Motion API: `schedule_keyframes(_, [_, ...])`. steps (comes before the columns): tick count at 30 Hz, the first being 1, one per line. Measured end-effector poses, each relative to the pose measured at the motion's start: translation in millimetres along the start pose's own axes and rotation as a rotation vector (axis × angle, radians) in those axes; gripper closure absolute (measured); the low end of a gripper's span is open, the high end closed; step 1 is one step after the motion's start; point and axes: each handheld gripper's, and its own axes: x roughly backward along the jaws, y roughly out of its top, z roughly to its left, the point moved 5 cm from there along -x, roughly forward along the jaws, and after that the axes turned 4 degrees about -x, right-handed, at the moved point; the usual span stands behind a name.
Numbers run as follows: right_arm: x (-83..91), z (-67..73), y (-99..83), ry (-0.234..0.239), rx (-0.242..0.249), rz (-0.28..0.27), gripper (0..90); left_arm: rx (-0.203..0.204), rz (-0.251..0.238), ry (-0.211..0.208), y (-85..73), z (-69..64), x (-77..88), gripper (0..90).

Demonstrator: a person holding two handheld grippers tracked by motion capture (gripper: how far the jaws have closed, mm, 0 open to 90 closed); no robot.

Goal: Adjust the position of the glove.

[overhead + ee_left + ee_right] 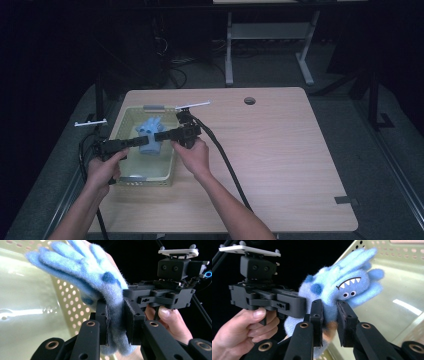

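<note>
A fuzzy blue plush monster (150, 131) with white teeth hangs over the pale green perforated basket (120, 122) at the table's left. My left gripper (144, 141) comes in from the left and is shut on the plush (82, 267); its pads (102, 317) squeeze the fabric in the left gripper view. My right gripper (159, 136) reaches in from the right, opposite it. In the right gripper view its jaws (329, 315) stand around the lower part of the plush (344, 282), pads pressing on it, with the basket's wall (402, 277) behind.
The wooden table (280, 150) stretches to the right of the basket, with a round cable hole (249, 100) near its far edge and a grey tape strip (346, 201) at the front right. A black cable (225, 160) trails from the right gripper across the table.
</note>
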Motion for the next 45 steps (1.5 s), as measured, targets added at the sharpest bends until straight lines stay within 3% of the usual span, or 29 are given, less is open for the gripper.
schedule_keyframes(15, [-29.3,-11.4,-3.3,-0.015,-0.035,0.030,76.1,0.045,0.014,0.046,-4.2,23.3,3.8,74.9])
schedule_keyframes(22, [-39.9,-18.3,-4.3,-0.020,-0.059,0.042,76.0,0.072,0.037,0.049,-3.4,35.7,3.0,74.8])
schedule_keyframes(45, [-58.3,-30.4,-9.8,-0.070,-0.082,0.092,74.8,0.107,0.096,0.128,-8.6,54.8,1.1,75.1])
